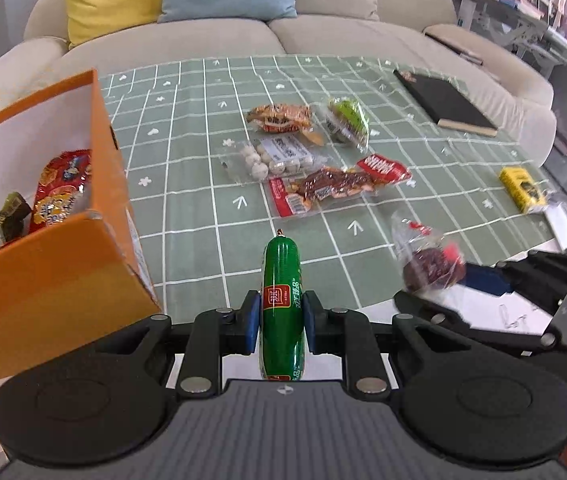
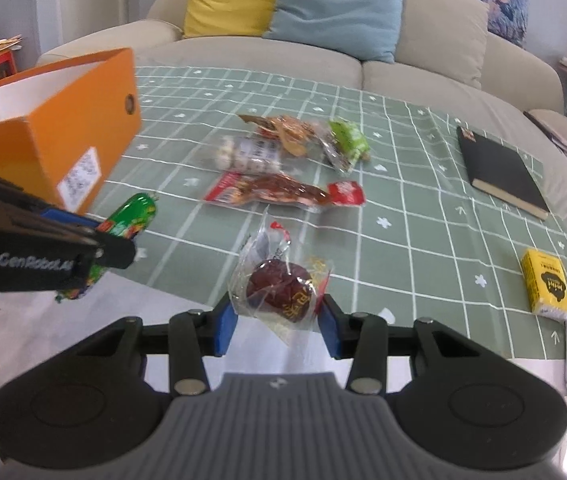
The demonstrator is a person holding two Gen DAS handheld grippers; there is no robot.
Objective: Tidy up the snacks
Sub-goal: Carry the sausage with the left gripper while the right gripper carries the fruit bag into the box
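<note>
Green checked cloth (image 1: pixel 187 184) before a beige sofa (image 1: pixel 211 36) (yellow, blue cushions); left gripper (image 1: pixel 282 322) clamps a green sausage (image 1: pixel 282 280), right gripper (image 2: pixel 279 322) grips a clear-wrapped dark snack (image 2: pixel 279 290).

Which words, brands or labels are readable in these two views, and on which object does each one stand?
"GenRobot.AI": white lettering on the side of the left claw, seen from the right wrist view.
Green sausage: red square logo and Chinese print, too blurred to read.
White sticker on the orange box: too small to read.
Yellow packet: black print, unreadable.
Red-date packet and the snack packs on the tablecloth: Chinese print, blurred.
</note>
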